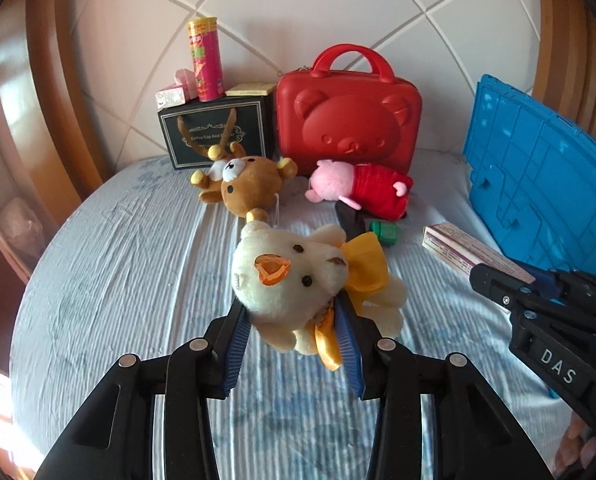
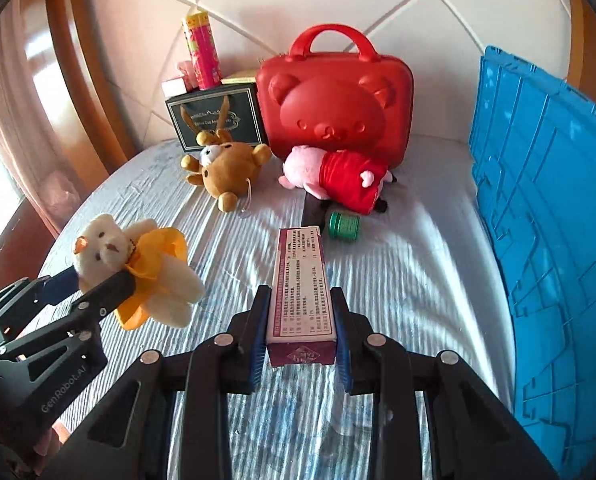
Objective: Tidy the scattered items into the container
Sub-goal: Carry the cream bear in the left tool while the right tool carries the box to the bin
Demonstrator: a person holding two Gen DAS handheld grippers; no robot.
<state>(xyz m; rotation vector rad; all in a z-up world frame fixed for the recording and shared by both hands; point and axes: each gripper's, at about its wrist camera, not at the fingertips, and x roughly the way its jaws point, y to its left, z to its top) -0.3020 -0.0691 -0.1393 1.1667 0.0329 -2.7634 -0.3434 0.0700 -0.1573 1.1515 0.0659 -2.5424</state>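
My left gripper is shut on a cream teddy bear with a yellow bow, held above the bed; the same bear and left gripper show at the left of the right wrist view. A long white-and-maroon carton is clamped between the blue pads of my right gripper, also lifted off the sheet. In the left wrist view that carton and the right gripper appear at the right. The blue crate stands along the right side.
On the striped sheet lie a brown bear plush, a pink pig plush in red and a small green jar. Behind them stand a red bear-faced case and a black box bearing a pink can.
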